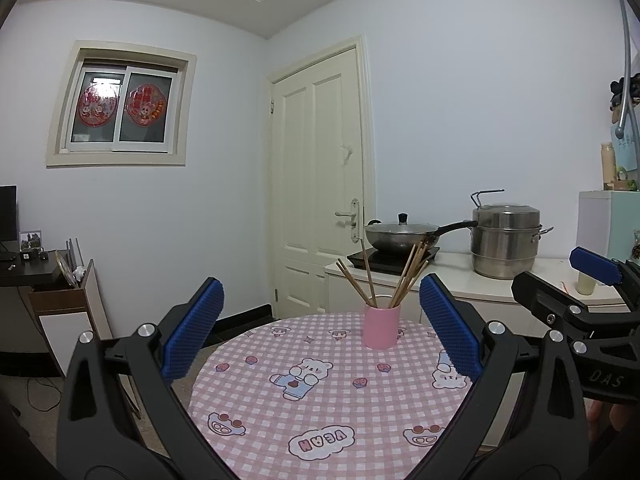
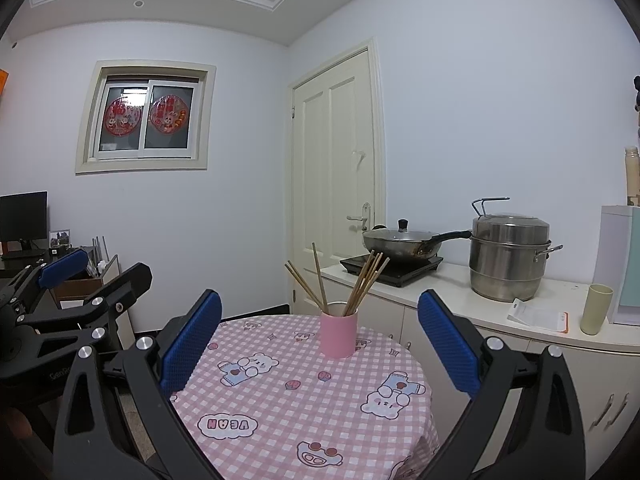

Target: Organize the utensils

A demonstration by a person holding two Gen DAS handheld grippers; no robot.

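Observation:
A pink cup [image 1: 381, 327] [image 2: 338, 335] stands upright at the far side of a round table [image 1: 328, 408] [image 2: 280, 420] with a pink checked bear cloth. Several wooden chopsticks [image 1: 408, 276] [image 2: 362, 284] lean out of it in two bunches. My left gripper [image 1: 320, 328] hovers open above the table's near side, short of the cup, nothing between its blue pads [image 1: 196, 328]. My right gripper [image 2: 320, 336] is also open and empty, at about the same height, with the cup seen between its pads [image 2: 448, 344]. Each gripper shows at the edge of the other's view.
Behind the table runs a white counter [image 2: 460, 300] with an induction hob, a lidded wok [image 2: 404, 240], a steel steamer pot [image 2: 508, 256], a paper packet and a pale green cup [image 2: 596, 308]. A closed door [image 2: 336, 184] is at the back. A desk with a monitor [image 2: 22, 216] stands at left.

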